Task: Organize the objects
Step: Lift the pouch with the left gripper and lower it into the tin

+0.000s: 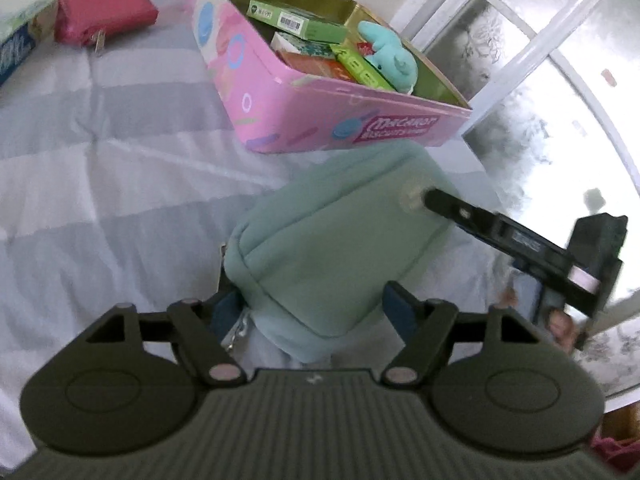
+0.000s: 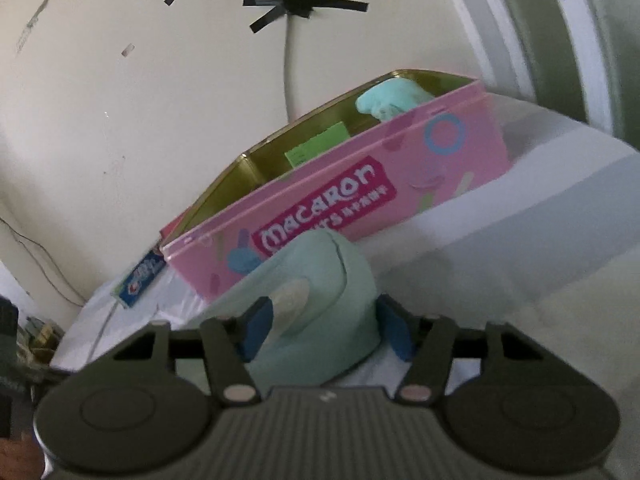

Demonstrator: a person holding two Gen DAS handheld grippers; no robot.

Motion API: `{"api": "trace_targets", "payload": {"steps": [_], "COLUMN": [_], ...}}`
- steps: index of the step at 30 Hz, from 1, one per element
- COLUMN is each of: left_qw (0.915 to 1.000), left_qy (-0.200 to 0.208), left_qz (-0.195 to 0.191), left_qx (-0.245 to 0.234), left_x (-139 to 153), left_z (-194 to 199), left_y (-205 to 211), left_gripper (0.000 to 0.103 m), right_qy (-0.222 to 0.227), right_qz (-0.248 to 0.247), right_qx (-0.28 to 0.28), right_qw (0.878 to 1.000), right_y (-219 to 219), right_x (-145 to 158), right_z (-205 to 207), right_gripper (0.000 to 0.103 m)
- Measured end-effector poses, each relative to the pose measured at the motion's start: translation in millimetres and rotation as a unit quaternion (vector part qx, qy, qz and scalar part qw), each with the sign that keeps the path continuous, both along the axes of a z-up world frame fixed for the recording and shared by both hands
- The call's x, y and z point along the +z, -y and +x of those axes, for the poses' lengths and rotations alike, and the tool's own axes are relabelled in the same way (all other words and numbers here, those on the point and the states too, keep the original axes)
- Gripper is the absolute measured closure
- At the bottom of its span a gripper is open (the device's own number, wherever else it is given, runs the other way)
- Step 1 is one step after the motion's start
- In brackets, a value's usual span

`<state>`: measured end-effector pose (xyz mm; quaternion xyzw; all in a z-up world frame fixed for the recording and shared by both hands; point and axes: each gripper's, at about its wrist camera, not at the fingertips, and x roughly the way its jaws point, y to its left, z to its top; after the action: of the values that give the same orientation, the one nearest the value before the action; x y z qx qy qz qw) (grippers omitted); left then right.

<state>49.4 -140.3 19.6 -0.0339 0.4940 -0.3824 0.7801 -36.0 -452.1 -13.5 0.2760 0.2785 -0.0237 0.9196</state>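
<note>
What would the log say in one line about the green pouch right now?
left gripper: shut on mint-green pouch | right gripper: shut on pouch | pink Macaron tin: open, beyond pouch

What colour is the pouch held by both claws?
Pale mint green pouch; the left wrist view shows it best.

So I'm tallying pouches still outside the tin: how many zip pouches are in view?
2: a mint green pouch held between both hand-held grippers, and a red pouch lying far left on the bedspread. Others may be hidden.

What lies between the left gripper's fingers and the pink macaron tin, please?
The mint-green pouch fills that stretch, running from the left gripper almost to the pink tin, as the left wrist view shows.
</note>
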Motion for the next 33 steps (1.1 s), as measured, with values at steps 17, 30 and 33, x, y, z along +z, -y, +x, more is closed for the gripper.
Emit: {"api": "trace_targets", "payload": {"steps": [17,30,33], "left_qw": [0.9927,0.9843,0.9813], "left_qy": [0.113,0.095,0.094], "left_qz": [-0.010,0.061,0.066], "left_qx": [0.041,0.135,0.155], "left_x": [94,43,44], "left_z": [113,200,206], "left_y": [98,137,140], "left_gripper": [0.029,0.026,0.025], "right_qy": [0.056,-0.131,-0.148], "right_qz": [-0.130,-0.118,-0.155], "right_qx": [-0.012,0.044,0.039], "right_qw": [0.990,0.983,0.976], "right_y": [69,98,86], "right_x": [120,75,74], "right_z": [109,267,286], "right_gripper": [0.053,0.048,0.039]}}
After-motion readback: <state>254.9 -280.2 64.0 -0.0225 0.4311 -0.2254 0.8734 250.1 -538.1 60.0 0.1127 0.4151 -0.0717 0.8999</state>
